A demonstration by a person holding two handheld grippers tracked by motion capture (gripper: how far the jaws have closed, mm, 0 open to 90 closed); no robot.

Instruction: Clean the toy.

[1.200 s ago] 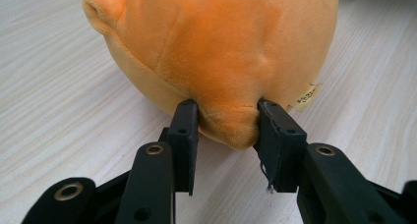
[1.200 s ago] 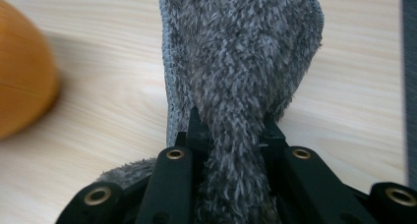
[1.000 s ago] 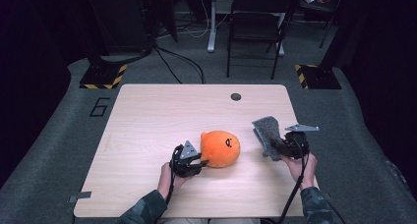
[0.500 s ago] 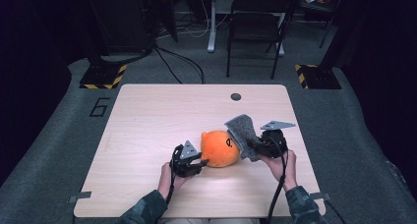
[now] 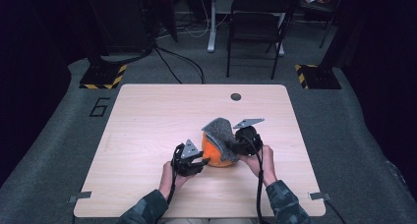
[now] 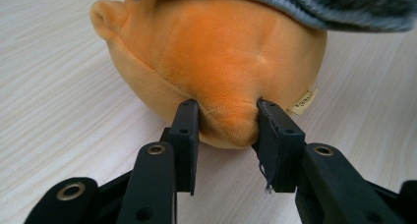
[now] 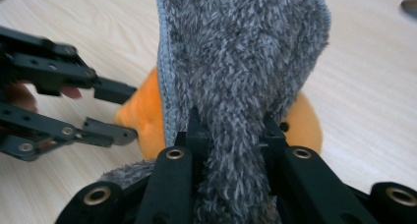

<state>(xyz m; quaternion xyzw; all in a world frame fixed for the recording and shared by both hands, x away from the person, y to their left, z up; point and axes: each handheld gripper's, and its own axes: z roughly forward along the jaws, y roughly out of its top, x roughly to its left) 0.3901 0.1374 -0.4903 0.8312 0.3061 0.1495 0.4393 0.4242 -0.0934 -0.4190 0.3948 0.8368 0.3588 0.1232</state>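
While pinched by left tongs (image 6: 223,118), orange plush (image 6: 211,57) (under grey cloth (image 7: 241,62))

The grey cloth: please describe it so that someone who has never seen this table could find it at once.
On the pale wooden table, look near the front middle, where an orange plush toy lies between two hand-held grippers. The grey cloth hangs over the toy's top, pinched in the right gripper. It is the one fuzzy grey thing; the toy beneath is smooth and orange.

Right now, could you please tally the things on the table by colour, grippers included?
Orange: 1, the plush toy
Grey: 1, the fuzzy cloth
Black: 2, the left gripper and the right gripper
Total: 4
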